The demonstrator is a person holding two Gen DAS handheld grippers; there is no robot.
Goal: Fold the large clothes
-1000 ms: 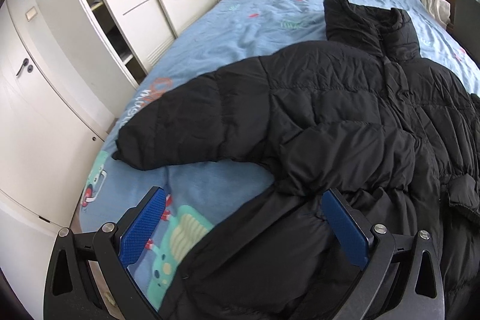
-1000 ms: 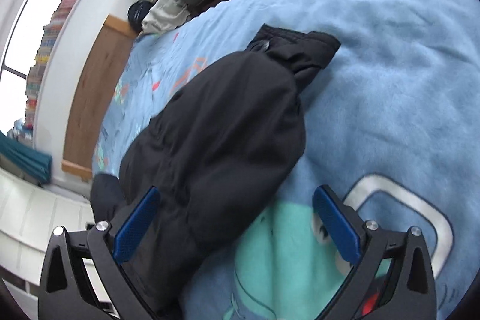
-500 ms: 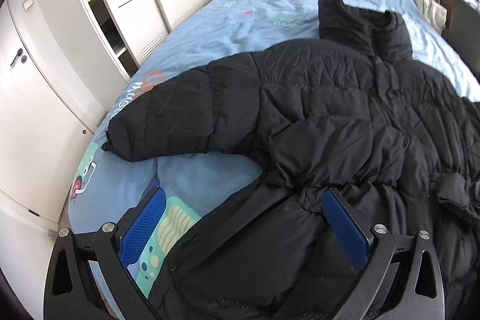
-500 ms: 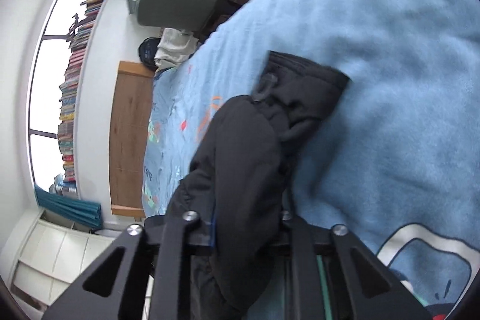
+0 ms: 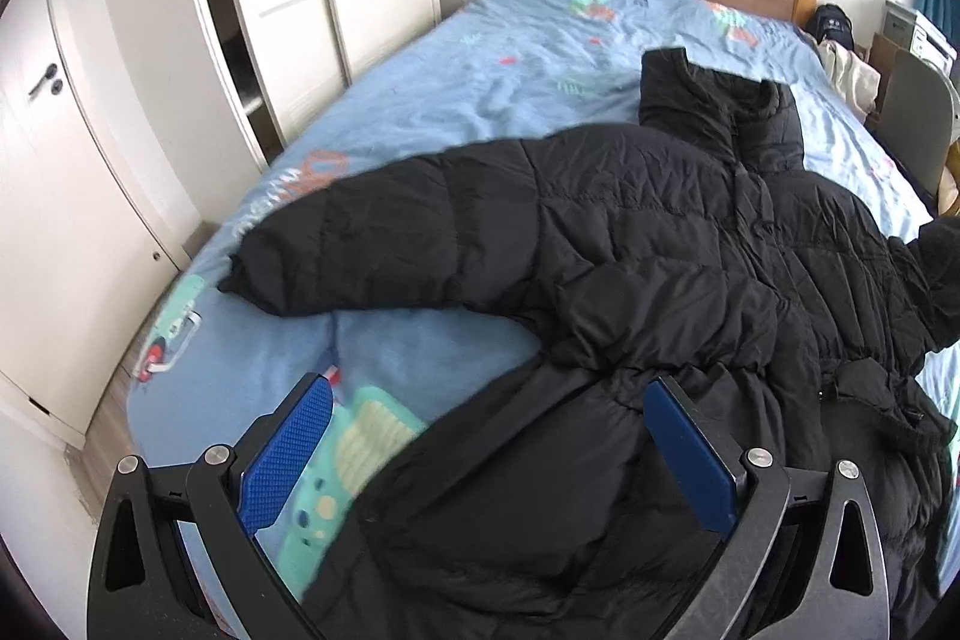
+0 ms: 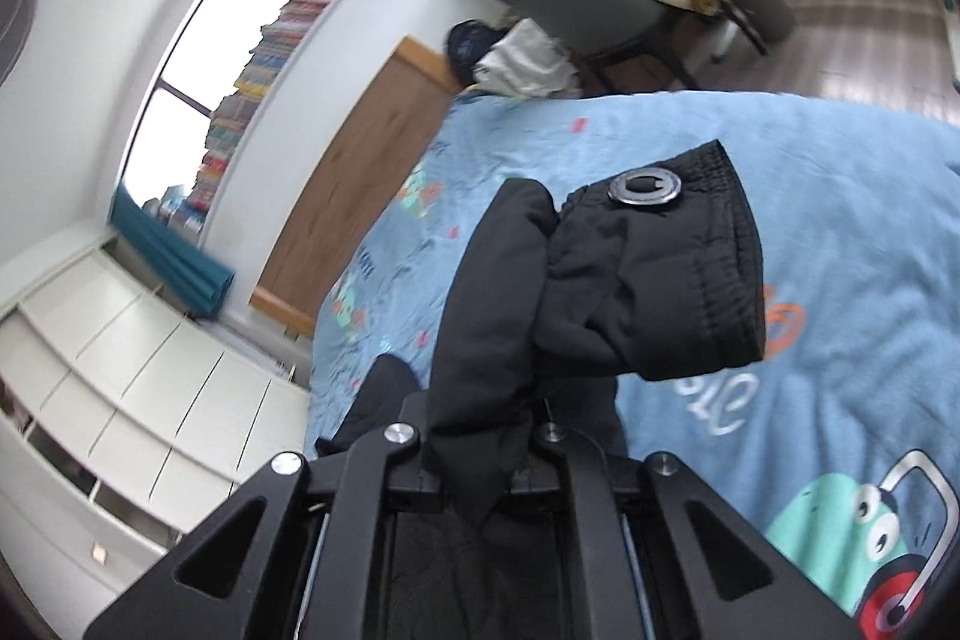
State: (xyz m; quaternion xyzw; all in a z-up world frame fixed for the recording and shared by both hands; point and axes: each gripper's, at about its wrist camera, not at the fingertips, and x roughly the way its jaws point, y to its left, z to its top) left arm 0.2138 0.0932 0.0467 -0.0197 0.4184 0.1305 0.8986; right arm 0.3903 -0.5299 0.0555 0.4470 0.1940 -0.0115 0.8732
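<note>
**Right sleeve lifted for the fold**

The bed (image 5: pixel 456 100) carries the black puffer jacket (image 5: pixel 660 232), spread front-up. The left tongs (image 5: pixel 489 451) hang spread wide above its hem, grasping nothing. The right tongs (image 6: pixel 480 451) are clenched on the sleeve cuff (image 6: pixel 654 280), raised off the bedding. Carry it flat across the chest, keeping the sleeve untwisted. The right pads are buried in fabric; the jacket's far edge is cut off.
</note>
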